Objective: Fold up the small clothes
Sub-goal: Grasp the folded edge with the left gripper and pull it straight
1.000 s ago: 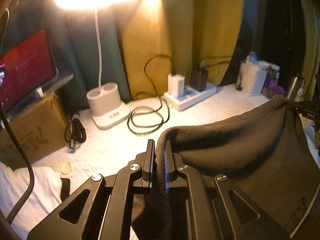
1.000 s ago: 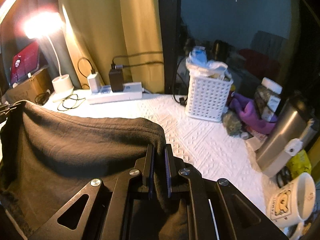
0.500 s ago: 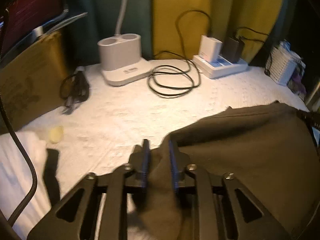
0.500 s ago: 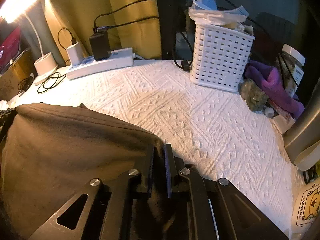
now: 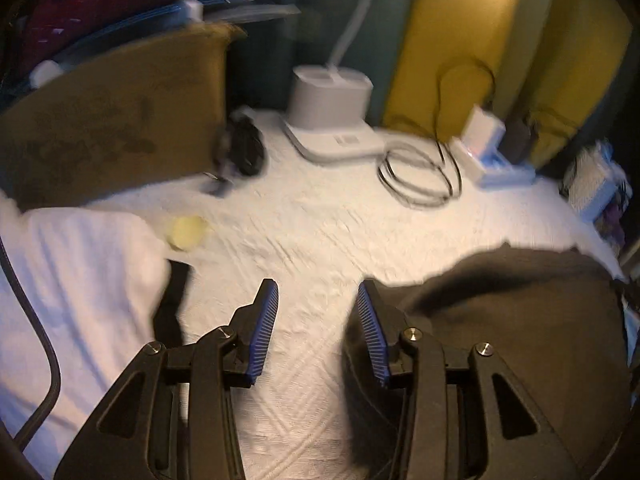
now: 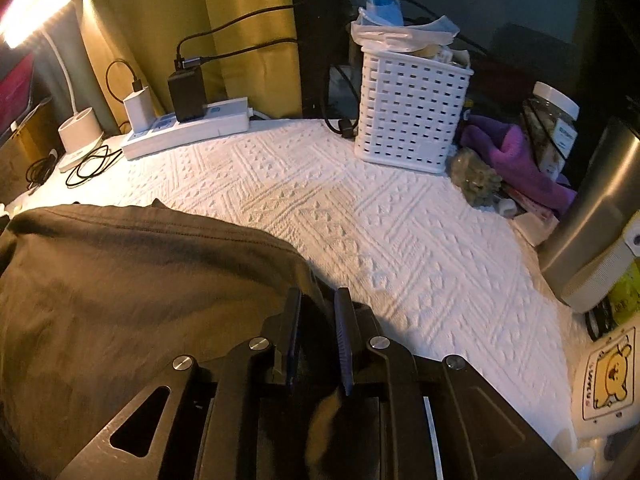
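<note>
A dark brown garment lies flat on the white textured cloth; it also fills the left of the right wrist view. My left gripper is open and empty just left of the garment's left edge, its blue pads wide apart. My right gripper sits at the garment's right corner with its jaws partly parted; dark cloth still lies between them.
A lamp base, coiled cable, power strip and cardboard box line the back. A white basket, purple cloth, steel flask and mug stand right. White folded cloth lies left.
Both grippers lowered the garment onto the cloth. My left gripper opened wide, let go and moved off to the left. My right gripper's jaws have started to part.
</note>
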Demonstrator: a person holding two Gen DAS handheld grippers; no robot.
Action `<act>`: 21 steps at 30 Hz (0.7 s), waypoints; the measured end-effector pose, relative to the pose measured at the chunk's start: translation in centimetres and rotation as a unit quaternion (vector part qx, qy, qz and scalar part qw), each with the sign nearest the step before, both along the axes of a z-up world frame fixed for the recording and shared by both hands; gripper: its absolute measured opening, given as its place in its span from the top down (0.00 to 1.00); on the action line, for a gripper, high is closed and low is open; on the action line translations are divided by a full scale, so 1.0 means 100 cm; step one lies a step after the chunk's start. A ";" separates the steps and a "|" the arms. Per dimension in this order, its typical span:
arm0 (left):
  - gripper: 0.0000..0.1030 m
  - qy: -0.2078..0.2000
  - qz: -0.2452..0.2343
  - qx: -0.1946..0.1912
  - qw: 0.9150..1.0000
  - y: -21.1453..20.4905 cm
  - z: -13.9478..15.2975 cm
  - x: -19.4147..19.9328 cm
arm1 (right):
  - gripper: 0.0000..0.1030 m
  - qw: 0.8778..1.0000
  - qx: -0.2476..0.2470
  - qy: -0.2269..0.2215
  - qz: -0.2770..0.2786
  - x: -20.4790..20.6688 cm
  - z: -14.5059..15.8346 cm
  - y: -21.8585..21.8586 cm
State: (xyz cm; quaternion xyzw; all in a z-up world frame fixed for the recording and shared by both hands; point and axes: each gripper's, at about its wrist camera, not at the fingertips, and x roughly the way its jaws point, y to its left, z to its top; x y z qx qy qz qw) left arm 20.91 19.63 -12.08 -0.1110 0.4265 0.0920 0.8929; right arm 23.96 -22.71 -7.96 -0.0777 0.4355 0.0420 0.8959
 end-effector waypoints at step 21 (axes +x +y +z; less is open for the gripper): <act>0.97 -0.037 -0.080 0.054 0.995 -0.041 0.011 0.000 | 0.55 0.998 0.011 -0.011 -0.057 -0.024 0.015 -0.037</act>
